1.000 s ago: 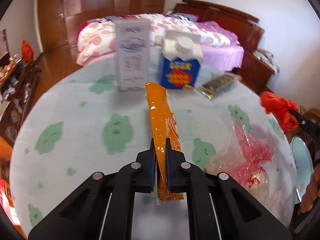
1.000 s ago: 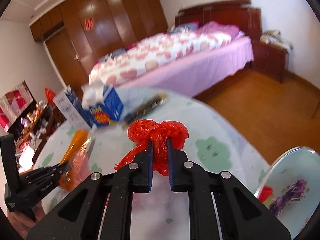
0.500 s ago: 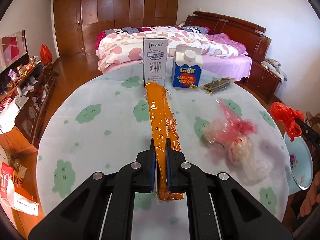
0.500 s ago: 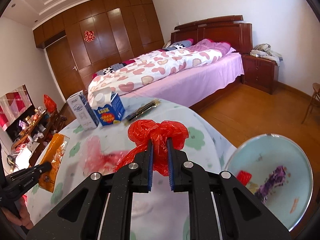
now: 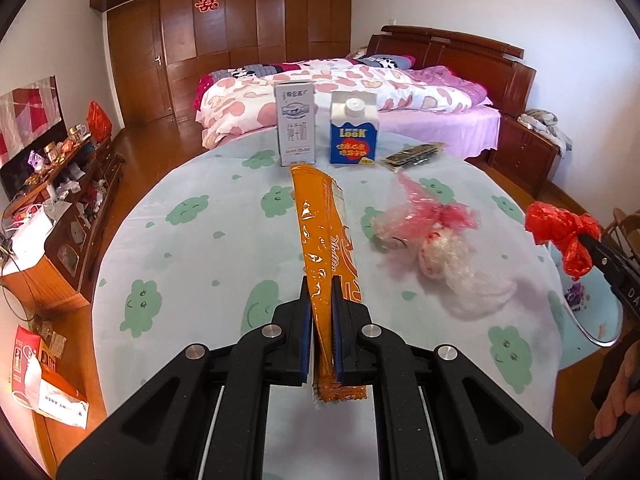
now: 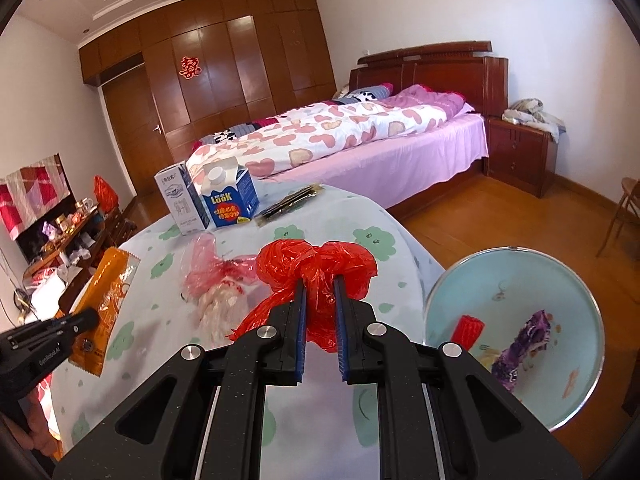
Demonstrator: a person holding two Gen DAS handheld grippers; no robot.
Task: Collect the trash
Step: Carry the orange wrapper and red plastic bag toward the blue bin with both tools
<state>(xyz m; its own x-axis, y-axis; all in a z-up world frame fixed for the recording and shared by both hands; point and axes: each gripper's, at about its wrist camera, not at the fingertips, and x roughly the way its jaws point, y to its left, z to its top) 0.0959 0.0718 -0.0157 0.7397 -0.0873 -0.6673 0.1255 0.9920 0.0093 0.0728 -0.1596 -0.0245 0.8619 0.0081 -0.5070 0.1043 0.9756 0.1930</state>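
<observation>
your left gripper [image 5: 321, 280] is clamped on the long orange foil snack wrapper [image 5: 320, 224], which sticks out forward above the round table with the pale green-patterned cloth [image 5: 192, 248]. your right gripper [image 6: 321, 280] is closed on the crumpled red plastic bag [image 6: 316, 266], held near the light blue bin [image 6: 516, 276] beside the table. a pink-and-clear plastic bag [image 5: 436, 236], a white carton [image 5: 297, 124], a blue carton [image 5: 354, 132] and a dark flat wrapper [image 5: 414, 155] lie on the table.
</observation>
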